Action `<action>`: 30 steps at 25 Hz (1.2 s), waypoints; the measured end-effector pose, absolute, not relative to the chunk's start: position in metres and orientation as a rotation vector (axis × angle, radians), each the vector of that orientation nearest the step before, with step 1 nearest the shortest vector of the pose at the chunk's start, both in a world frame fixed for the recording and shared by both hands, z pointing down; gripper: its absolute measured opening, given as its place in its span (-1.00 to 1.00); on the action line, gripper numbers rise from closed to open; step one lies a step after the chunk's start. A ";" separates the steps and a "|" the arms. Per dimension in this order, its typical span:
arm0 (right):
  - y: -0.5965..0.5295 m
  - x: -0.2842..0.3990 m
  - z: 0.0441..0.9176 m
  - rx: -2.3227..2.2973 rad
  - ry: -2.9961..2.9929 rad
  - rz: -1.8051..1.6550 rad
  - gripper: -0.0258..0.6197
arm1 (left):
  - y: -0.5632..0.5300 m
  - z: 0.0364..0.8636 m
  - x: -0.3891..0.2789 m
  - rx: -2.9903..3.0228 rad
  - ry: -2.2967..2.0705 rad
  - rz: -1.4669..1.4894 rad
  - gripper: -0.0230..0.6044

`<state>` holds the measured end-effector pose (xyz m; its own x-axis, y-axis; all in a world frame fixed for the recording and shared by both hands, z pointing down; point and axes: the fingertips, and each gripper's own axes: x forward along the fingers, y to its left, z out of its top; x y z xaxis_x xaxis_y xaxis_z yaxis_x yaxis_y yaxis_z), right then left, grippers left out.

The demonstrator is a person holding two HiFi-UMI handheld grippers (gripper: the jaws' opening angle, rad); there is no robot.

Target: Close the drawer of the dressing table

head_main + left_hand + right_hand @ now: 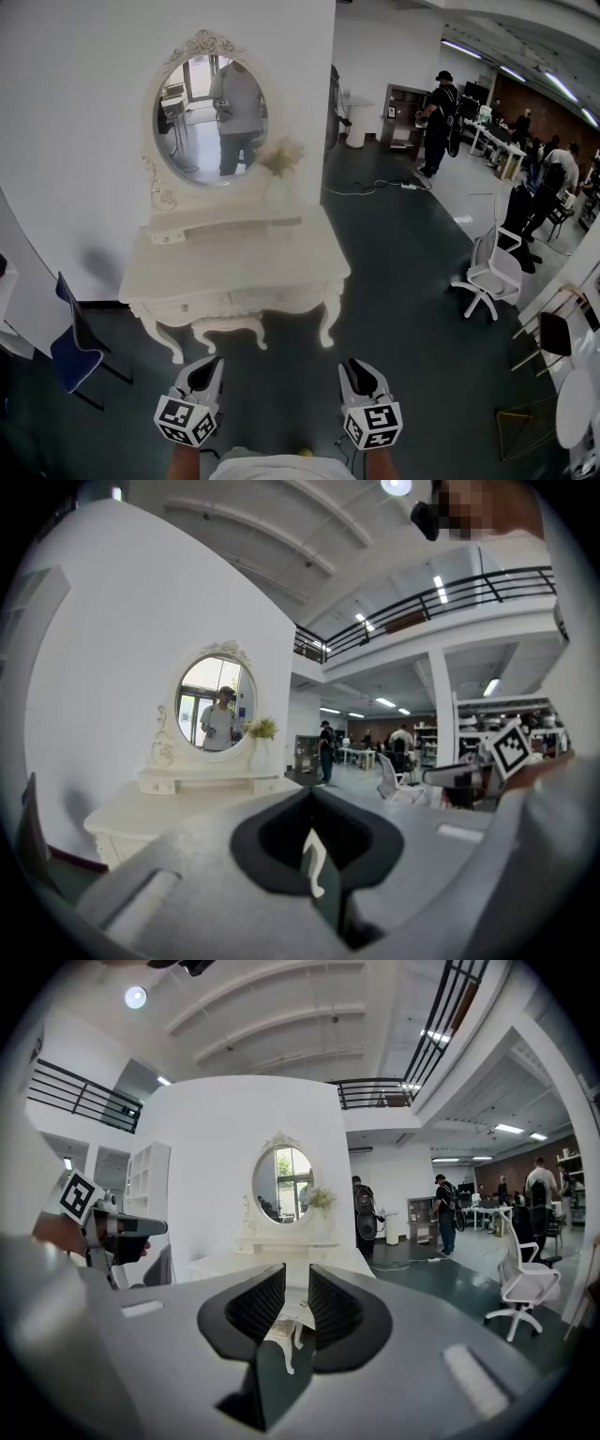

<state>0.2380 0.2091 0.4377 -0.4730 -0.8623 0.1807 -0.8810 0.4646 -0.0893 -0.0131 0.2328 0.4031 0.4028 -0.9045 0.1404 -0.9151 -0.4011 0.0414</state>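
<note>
The white dressing table [234, 258] with an oval mirror [211, 117] stands against the white wall ahead. Its drawer fronts [234, 302] run along the near edge; from here I cannot tell how far any of them sticks out. A white stool [230, 328] is tucked under it. My left gripper [202, 373] and right gripper [361, 373] hang side by side over the dark floor, well short of the table. The left gripper [314, 855] has its jaws together and holds nothing. The right gripper [297, 1312] shows a narrow gap between its pads, and through it I see the dressing table [281, 1260].
A blue chair [70, 347] stands left of the table by the wall. A white office chair [492, 272], a dark chair [553, 333] and a round white table [577, 408] are to the right. A cable [375, 187] lies on the floor, and people stand far behind.
</note>
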 end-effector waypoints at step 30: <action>0.037 0.182 0.463 1.509 -2.554 0.356 -0.71 | 0.063 0.432 -0.070 2.461 -1.607 0.089 -0.93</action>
<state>0.1823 0.0372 0.4634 -0.4809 -0.8401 0.2508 -0.8767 0.4645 -0.1251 -0.0704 0.0634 0.4322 0.4067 -0.8996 0.1591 -0.9116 -0.3884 0.1345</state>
